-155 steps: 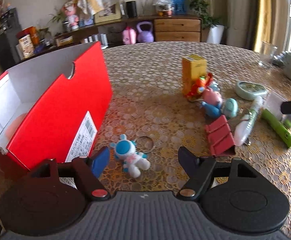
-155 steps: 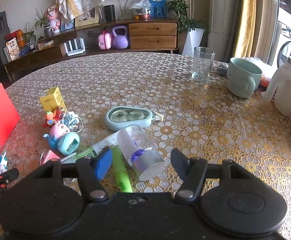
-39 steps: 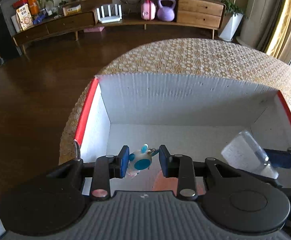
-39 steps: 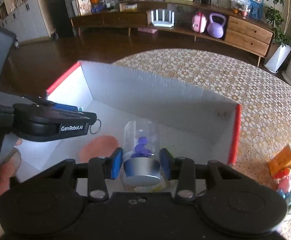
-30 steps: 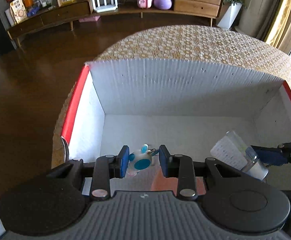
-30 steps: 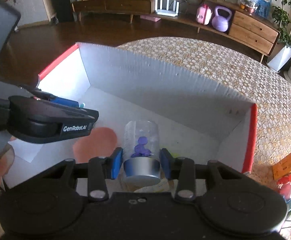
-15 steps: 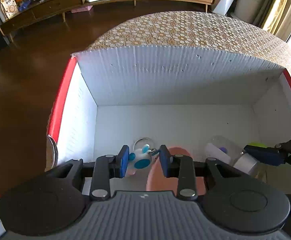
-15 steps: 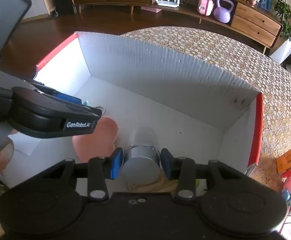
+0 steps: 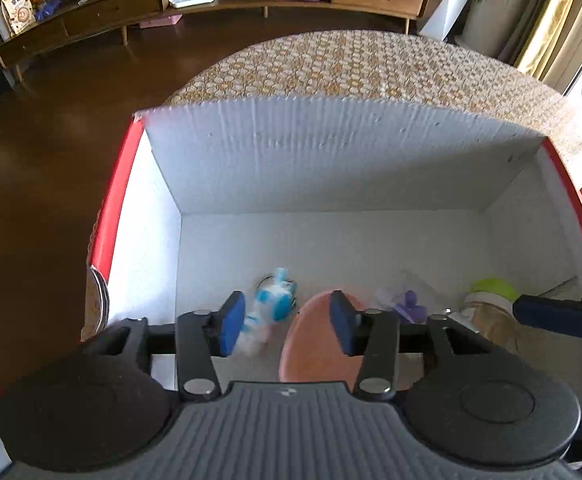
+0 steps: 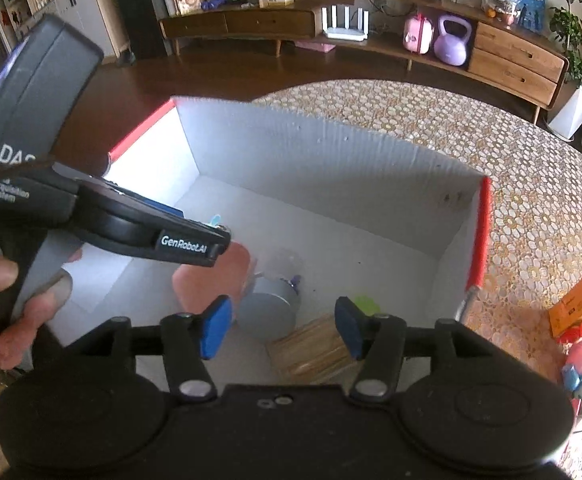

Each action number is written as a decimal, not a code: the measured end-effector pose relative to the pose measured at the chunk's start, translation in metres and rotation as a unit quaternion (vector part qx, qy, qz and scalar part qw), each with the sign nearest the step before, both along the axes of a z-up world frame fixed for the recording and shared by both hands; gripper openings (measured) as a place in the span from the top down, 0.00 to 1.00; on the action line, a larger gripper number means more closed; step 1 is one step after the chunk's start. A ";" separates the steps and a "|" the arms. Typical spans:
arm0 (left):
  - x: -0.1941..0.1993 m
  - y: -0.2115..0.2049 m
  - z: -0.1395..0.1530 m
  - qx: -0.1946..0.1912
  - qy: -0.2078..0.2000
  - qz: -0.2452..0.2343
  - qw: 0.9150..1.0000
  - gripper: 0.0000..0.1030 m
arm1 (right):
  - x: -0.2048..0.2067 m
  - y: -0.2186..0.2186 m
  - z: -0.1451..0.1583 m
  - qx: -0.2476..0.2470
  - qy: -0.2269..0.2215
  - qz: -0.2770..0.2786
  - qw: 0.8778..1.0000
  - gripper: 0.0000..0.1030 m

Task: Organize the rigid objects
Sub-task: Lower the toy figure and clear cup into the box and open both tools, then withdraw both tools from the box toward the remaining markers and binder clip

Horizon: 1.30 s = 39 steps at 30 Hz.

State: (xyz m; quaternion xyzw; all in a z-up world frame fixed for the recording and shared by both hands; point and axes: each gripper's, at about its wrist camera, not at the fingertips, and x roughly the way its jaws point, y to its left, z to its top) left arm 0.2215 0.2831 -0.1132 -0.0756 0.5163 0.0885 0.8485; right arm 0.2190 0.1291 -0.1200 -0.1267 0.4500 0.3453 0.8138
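Observation:
An open shoe box (image 9: 331, 160), red outside and white inside, fills both views. My left gripper (image 9: 287, 322) hangs over its floor with its jaws opening. A blue and white astronaut toy (image 9: 271, 306), blurred, sits loose between the pads near the left one. In the right wrist view my right gripper (image 10: 282, 326) is also opening above a clear jar with a silver lid (image 10: 269, 312) that lies free on the box floor. The left gripper (image 10: 219, 246) reaches in from the left there.
In the box also lie a pink oval piece (image 9: 315, 344), a green-lidded container (image 9: 491, 290) and a wooden stick holder (image 10: 311, 348). An orange carton (image 10: 579, 304) and small toys (image 10: 579, 346) sit on the gold patterned tablecloth (image 10: 531, 208) right of the box. A hand (image 10: 7, 276) grips the left tool.
Both pairs of jaws have spread apart. The astronaut toy has come loose from the left pads, and the jar has left the right pads and lies on the box floor. The right gripper drew back slightly.

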 end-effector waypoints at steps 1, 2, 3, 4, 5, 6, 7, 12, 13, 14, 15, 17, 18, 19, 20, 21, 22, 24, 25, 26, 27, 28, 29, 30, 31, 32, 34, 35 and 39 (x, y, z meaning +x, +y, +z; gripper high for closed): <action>-0.002 -0.002 0.002 0.002 -0.003 -0.001 1.000 0.53 | -0.001 -0.004 0.003 0.004 -0.001 0.000 1.000 0.44; -0.004 -0.004 0.005 0.005 -0.007 -0.002 1.000 0.53 | -0.002 -0.007 0.006 0.009 -0.003 0.000 1.000 0.44; -0.006 -0.007 0.007 0.005 -0.011 -0.004 1.000 0.53 | -0.003 -0.011 0.008 0.013 -0.004 0.000 1.000 0.44; -0.008 -0.009 0.009 0.003 -0.014 -0.006 1.000 0.53 | -0.004 -0.014 0.011 0.017 -0.005 0.000 1.000 0.43; -0.010 -0.012 0.012 0.003 -0.018 -0.008 1.000 0.53 | -0.006 -0.017 0.013 0.022 -0.008 -0.002 1.000 0.43; -0.013 -0.016 0.016 0.004 -0.023 -0.010 1.000 0.53 | -0.007 -0.020 0.016 0.026 -0.009 -0.003 1.000 0.42; -0.015 -0.019 0.019 0.007 -0.028 -0.013 0.999 0.53 | -0.007 -0.022 0.019 0.029 -0.010 -0.004 1.000 0.42; -0.027 -0.036 0.036 0.010 -0.053 -0.021 0.998 0.53 | -0.017 -0.039 0.033 0.048 -0.019 -0.009 0.999 0.39; -0.029 -0.038 0.040 0.010 -0.059 -0.022 0.998 0.53 | -0.019 -0.042 0.035 0.051 -0.021 -0.010 0.998 0.38; -0.032 -0.042 0.044 0.009 -0.064 -0.024 0.998 0.53 | -0.022 -0.046 0.038 0.055 -0.023 -0.011 0.998 0.37; -0.034 -0.045 0.048 0.010 -0.068 -0.025 0.997 0.53 | -0.023 -0.049 0.041 0.059 -0.024 -0.011 0.998 0.37; -0.038 -0.050 0.056 0.009 -0.076 -0.028 0.997 0.53 | -0.028 -0.054 0.046 0.066 -0.028 -0.013 0.997 0.36; -0.041 -0.054 0.060 0.008 -0.081 -0.029 0.996 0.53 | -0.030 -0.058 0.049 0.070 -0.030 -0.014 0.997 0.36; -0.042 -0.056 0.062 0.008 -0.084 -0.030 0.996 0.53 | -0.032 -0.063 0.052 0.075 -0.032 -0.015 0.997 0.33; -0.044 -0.059 0.065 0.007 -0.088 -0.033 0.996 0.53 | -0.034 -0.068 0.054 0.078 -0.034 -0.016 0.996 0.31; -0.044 -0.062 0.067 0.008 -0.092 -0.034 0.995 0.53 | -0.036 -0.072 0.056 0.082 -0.036 -0.017 0.996 0.31; -0.046 -0.066 0.070 0.008 -0.095 -0.035 0.995 0.53 | -0.038 -0.077 0.059 0.085 -0.038 -0.019 0.995 0.31; -0.049 -0.073 0.075 0.007 -0.102 -0.040 0.994 0.51 | -0.041 -0.083 0.062 0.091 -0.042 -0.023 0.995 0.29; -0.050 -0.077 0.078 0.007 -0.106 -0.041 0.993 0.45 | -0.043 -0.088 0.064 0.095 -0.043 -0.025 0.994 0.28; -0.052 -0.080 0.080 0.008 -0.110 -0.043 0.993 0.42 | -0.047 -0.092 0.065 0.098 -0.045 -0.028 0.994 0.26; -0.054 -0.084 0.082 0.009 -0.114 -0.046 0.992 0.42 | -0.049 -0.097 0.067 0.101 -0.046 -0.030 0.993 0.26; -0.056 -0.089 0.084 0.009 -0.117 -0.049 0.992 0.42 | -0.050 -0.102 0.068 0.103 -0.048 -0.032 0.993 0.24; -0.058 -0.092 0.086 0.010 -0.119 -0.052 0.992 0.42 | -0.051 -0.106 0.069 0.106 -0.049 -0.035 0.993 0.23; -0.059 -0.096 0.088 0.010 -0.120 -0.054 0.991 0.42 | -0.053 -0.111 0.070 0.109 -0.050 -0.037 0.992 0.22; -0.060 -0.100 0.089 0.008 -0.122 -0.057 0.991 0.42 | -0.054 -0.116 0.071 0.111 -0.051 -0.040 0.992 0.20; -0.062 -0.103 0.091 0.006 -0.124 -0.059 0.991 0.42 | -0.055 -0.121 0.072 0.114 -0.053 -0.043 0.991 0.18; -0.066 -0.111 0.094 0.006 -0.128 -0.063 0.990 0.41 | -0.061 -0.131 0.074 0.116 -0.058 -0.050 0.990 0.15; -0.067 -0.115 0.095 0.006 -0.130 -0.066 0.989 0.37 | -0.061 -0.136 0.075 0.117 -0.059 -0.053 0.990 0.13; -0.073 -0.132 0.098 0.008 -0.142 -0.073 0.987 0.30 | -0.063 -0.157 0.076 0.124 -0.061 -0.069 0.988 0.06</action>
